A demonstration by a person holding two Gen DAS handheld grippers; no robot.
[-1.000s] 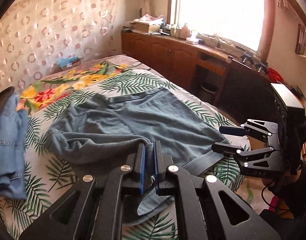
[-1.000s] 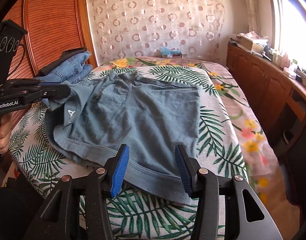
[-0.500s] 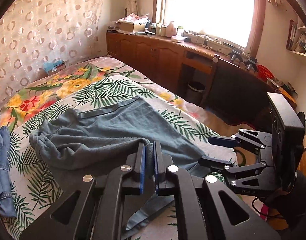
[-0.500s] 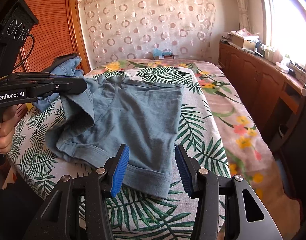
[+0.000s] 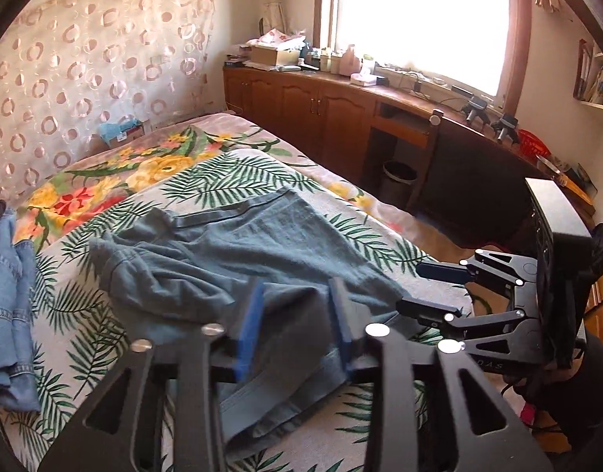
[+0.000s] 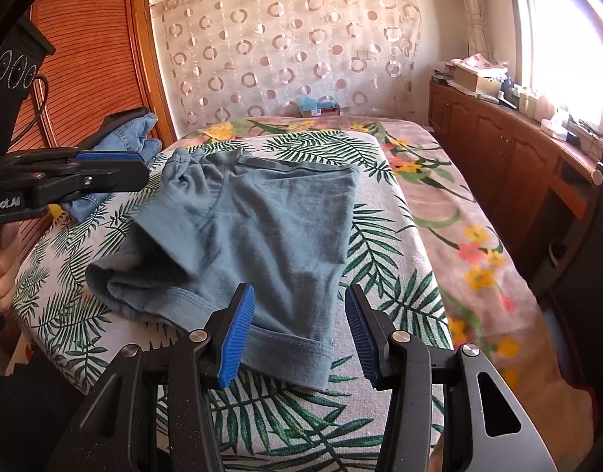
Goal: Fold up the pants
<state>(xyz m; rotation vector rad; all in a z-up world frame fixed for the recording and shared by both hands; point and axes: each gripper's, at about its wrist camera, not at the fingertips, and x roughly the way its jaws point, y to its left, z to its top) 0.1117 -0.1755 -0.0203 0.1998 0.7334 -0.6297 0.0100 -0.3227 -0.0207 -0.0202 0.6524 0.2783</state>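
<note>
A pair of grey-blue pants [image 5: 238,259] lies on the leaf-print bed, one side folded over the other in a rumpled heap; it also shows in the right wrist view [image 6: 262,228]. My left gripper [image 5: 297,314] is open and empty just above the near hem; in the right wrist view [image 6: 116,169] it hangs at the left, clear of the cloth. My right gripper [image 6: 299,322] is open and empty over the near hem corner; it shows at the right in the left wrist view [image 5: 431,289].
A stack of blue denim clothes [image 5: 6,295] lies at the bed's left edge, also in the right wrist view [image 6: 132,137]. A wooden cabinet run [image 5: 340,118] and a bin [image 5: 397,173] stand along the window side. A tissue box [image 6: 317,104] sits at the bed head.
My left gripper has opened and let go of the pants fold, which has dropped onto the rest of the pants. The right gripper stays open.
</note>
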